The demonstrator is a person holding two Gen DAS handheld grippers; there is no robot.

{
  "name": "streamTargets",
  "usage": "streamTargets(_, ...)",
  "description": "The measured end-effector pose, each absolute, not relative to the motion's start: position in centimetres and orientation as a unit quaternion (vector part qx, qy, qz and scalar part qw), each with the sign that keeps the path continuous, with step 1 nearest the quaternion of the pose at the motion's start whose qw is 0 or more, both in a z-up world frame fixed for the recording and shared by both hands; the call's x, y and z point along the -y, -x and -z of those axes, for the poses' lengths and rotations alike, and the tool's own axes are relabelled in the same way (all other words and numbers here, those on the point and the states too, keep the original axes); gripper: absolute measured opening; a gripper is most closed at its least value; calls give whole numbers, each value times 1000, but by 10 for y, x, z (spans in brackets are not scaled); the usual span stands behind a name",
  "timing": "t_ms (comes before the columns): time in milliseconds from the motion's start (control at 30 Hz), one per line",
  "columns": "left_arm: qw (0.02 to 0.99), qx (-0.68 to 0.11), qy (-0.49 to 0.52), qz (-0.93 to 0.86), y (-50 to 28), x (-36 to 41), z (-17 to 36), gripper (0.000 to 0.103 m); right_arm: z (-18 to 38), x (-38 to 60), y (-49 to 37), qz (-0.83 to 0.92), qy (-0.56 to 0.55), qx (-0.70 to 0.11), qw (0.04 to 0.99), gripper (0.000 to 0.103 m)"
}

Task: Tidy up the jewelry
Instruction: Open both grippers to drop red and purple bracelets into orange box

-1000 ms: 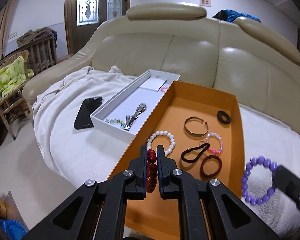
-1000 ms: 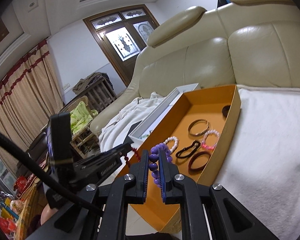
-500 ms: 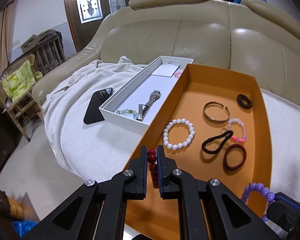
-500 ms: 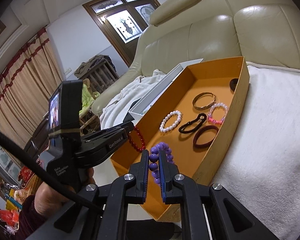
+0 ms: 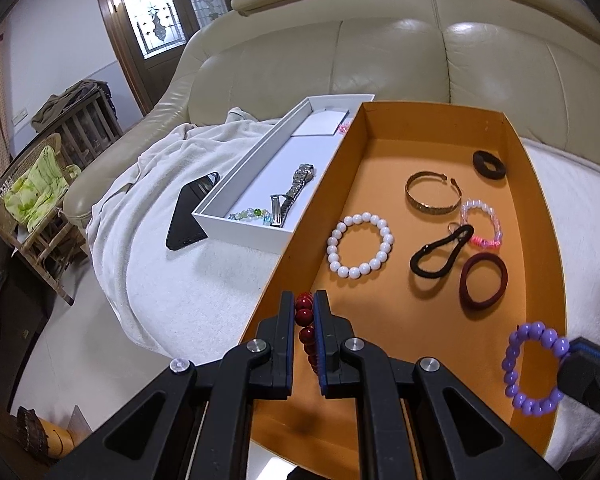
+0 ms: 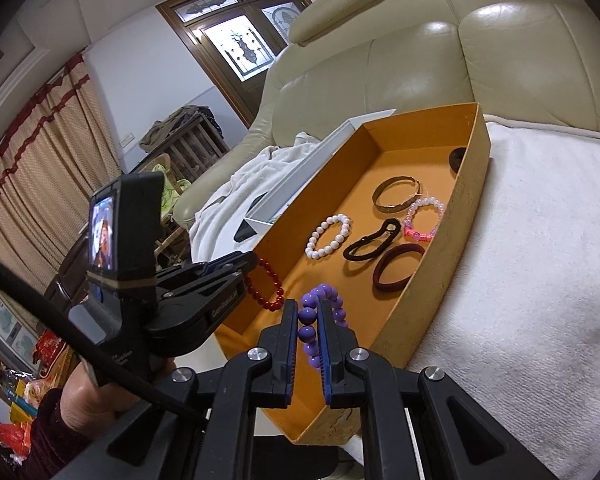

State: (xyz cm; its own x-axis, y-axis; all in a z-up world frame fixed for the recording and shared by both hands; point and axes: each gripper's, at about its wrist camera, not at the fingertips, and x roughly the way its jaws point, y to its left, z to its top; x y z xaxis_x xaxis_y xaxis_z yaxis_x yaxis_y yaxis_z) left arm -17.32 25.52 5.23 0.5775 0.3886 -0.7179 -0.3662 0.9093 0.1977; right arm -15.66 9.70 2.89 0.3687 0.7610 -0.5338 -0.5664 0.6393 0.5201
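My left gripper [image 5: 304, 300] is shut on a dark red bead bracelet [image 5: 306, 328] and holds it above the near left corner of the orange box [image 5: 380, 120]. The right wrist view shows that bracelet [image 6: 266, 286] hanging from the left gripper [image 6: 252, 262]. My right gripper [image 6: 310, 308] is shut on a purple bead bracelet [image 6: 310, 330] above the box's near end [image 6: 466, 184]; it also shows in the left wrist view [image 5: 534, 368]. In the box lie a white pearl bracelet [image 5: 360, 245], a gold bangle [image 5: 434, 193], a pink bead bracelet [image 5: 482, 224] and hair ties [image 5: 440, 252].
A white tray [image 5: 236, 184] beside the orange box holds a metal watch [image 5: 296, 190] and a green bead bracelet [image 5: 250, 214]. A black phone [image 5: 190, 216] lies on the white blanket [image 5: 160, 272] over the beige sofa [image 5: 380, 52]. A wicker chair [image 5: 28, 200] stands at left.
Both grippers have moved forward and lower over the near end of the orange box, each still holding its bracelet. The box contents have not moved.
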Motion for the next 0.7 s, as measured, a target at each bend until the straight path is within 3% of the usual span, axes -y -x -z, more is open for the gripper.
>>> streamTargets(700, 875, -450, -41, -174, 167, -245, -37, 11, -20, -102, 151, -390, -130, -409, 815, 13)
